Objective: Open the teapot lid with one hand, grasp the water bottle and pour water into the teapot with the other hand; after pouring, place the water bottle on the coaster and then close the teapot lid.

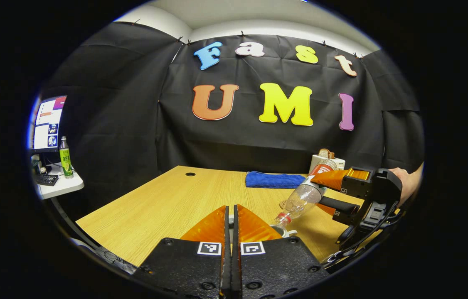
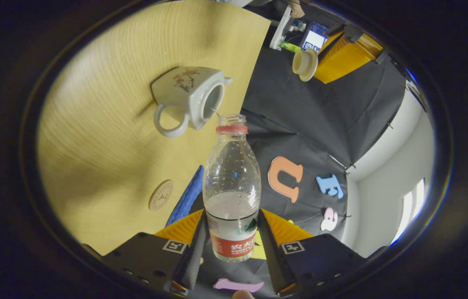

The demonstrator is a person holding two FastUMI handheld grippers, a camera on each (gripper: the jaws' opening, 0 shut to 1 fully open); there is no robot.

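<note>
lid (image 2: 304, 64) off, pinched in left gripper (image 2: 321, 62), held well clear | right gripper (image 2: 232, 232) clamped on water bottle (image 2: 232, 187), tipped, mouth just over open teapot (image 2: 190, 97) ahead | pour underway, water left | remaining: bottle to coaster (image 2: 161, 194), lid back on
</note>
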